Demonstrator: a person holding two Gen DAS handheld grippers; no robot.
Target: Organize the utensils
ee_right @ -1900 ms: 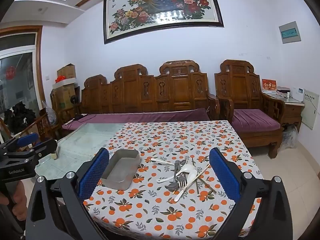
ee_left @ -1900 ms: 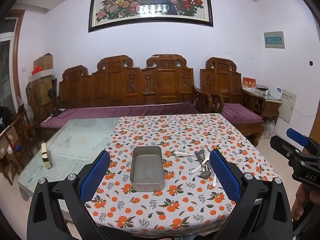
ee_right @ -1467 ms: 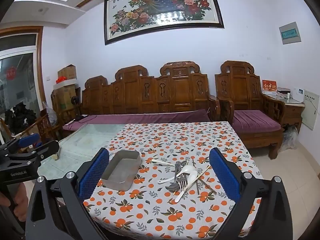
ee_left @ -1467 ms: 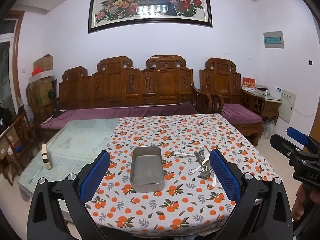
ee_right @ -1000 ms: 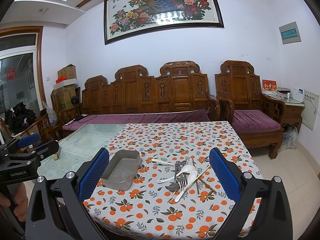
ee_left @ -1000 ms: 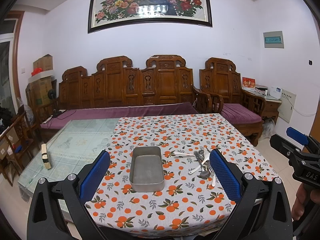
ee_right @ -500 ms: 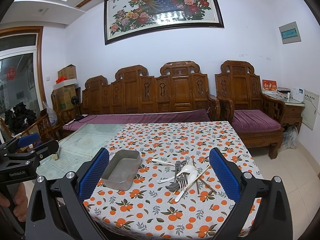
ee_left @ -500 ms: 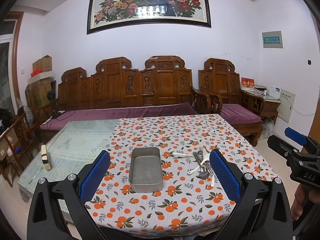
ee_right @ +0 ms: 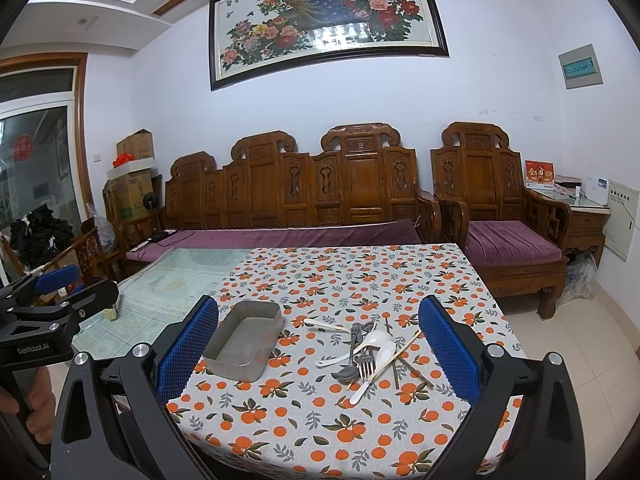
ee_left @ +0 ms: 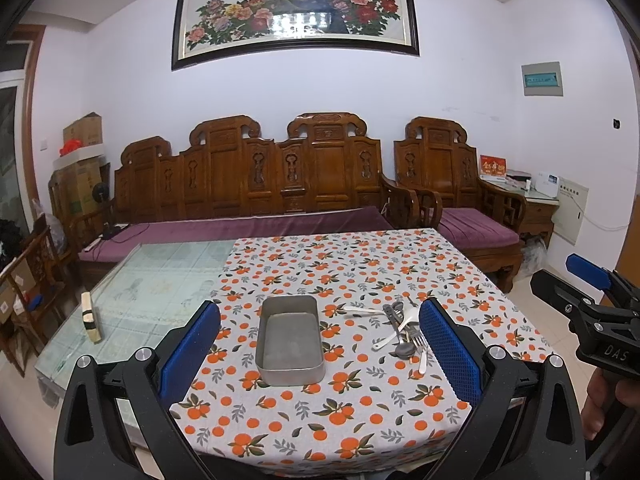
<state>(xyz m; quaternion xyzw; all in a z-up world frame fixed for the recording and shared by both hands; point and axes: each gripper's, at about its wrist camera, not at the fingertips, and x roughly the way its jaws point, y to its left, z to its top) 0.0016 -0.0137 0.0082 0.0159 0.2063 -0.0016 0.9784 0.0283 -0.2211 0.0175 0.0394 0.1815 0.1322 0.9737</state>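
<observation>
Nothing moved; left tongs (ee_left: 319, 344) and right tongs (ee_right: 318, 344) wide apart, empty, above table.

i'm looking into a home living room. a long carved wooden sofa (ee_left: 256, 184) with purple cushions stands against the white wall, a matching armchair (ee_right: 496, 216) beside it. above hangs a framed peacock-and-peony painting (ee_left: 296, 12). in front sits a table under an orange-print tablecloth (ee_right: 360, 280). cardboard boxes (ee_right: 134, 168) are stacked in the corner, and a glazed door (ee_right: 36, 184) shows on the left.
</observation>
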